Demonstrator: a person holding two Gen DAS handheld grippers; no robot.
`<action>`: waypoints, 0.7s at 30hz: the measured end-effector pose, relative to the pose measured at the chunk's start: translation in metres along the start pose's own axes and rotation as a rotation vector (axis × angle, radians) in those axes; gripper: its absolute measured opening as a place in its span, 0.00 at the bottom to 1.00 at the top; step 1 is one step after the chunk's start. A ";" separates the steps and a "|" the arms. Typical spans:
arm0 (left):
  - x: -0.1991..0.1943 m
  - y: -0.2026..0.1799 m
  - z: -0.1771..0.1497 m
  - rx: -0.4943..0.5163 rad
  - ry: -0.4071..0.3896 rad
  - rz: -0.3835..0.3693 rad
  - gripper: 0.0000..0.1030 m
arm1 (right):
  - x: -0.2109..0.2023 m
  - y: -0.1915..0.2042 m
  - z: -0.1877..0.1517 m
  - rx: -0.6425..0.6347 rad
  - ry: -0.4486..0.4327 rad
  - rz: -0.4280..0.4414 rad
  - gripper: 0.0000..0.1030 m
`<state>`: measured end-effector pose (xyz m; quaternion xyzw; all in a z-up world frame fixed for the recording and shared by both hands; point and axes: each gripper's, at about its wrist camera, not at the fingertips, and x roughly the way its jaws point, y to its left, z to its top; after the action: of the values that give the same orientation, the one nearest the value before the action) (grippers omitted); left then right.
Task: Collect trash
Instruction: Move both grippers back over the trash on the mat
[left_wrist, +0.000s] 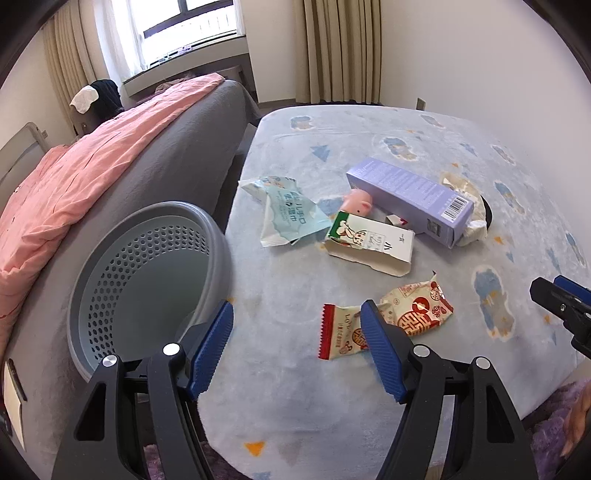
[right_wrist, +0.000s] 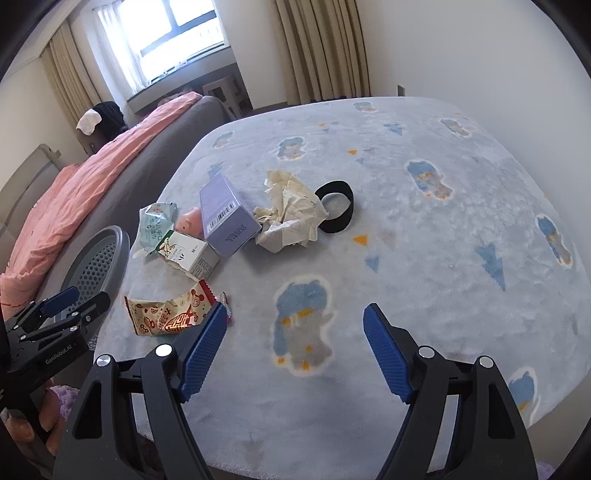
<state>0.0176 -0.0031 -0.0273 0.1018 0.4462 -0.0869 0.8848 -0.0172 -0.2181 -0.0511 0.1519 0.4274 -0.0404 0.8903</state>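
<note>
None of the trash looks collected yet: the grey perforated bin (left_wrist: 147, 280) appears empty inside, as far as its visible wall shows. On the patterned blue rug (right_wrist: 424, 258) lie a red-and-cream snack wrapper (left_wrist: 388, 317), a torn milk carton (left_wrist: 369, 240), a teal wipes packet (left_wrist: 284, 210), a purple box (left_wrist: 410, 199), crumpled paper (right_wrist: 291, 214), a pink pig toy (left_wrist: 358, 201) and a black band (right_wrist: 338, 206). Left hand-held gripper (left_wrist: 297, 347) hangs wide open and empty, near the wrapper. Right hand-held gripper (right_wrist: 295, 350) is likewise spread, holding nothing. Everything remains to do.
</note>
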 end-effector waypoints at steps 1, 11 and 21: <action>0.001 -0.004 0.000 0.008 0.003 -0.008 0.66 | 0.000 -0.003 -0.001 0.007 0.000 0.001 0.74; 0.011 -0.015 0.001 0.063 0.010 -0.037 0.66 | 0.002 -0.007 -0.003 0.017 0.014 0.019 0.75; 0.020 -0.010 0.003 0.255 0.047 -0.169 0.66 | 0.005 -0.010 -0.003 0.055 0.025 0.043 0.75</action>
<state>0.0295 -0.0152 -0.0426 0.1773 0.4590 -0.2147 0.8436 -0.0182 -0.2262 -0.0592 0.1859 0.4340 -0.0312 0.8810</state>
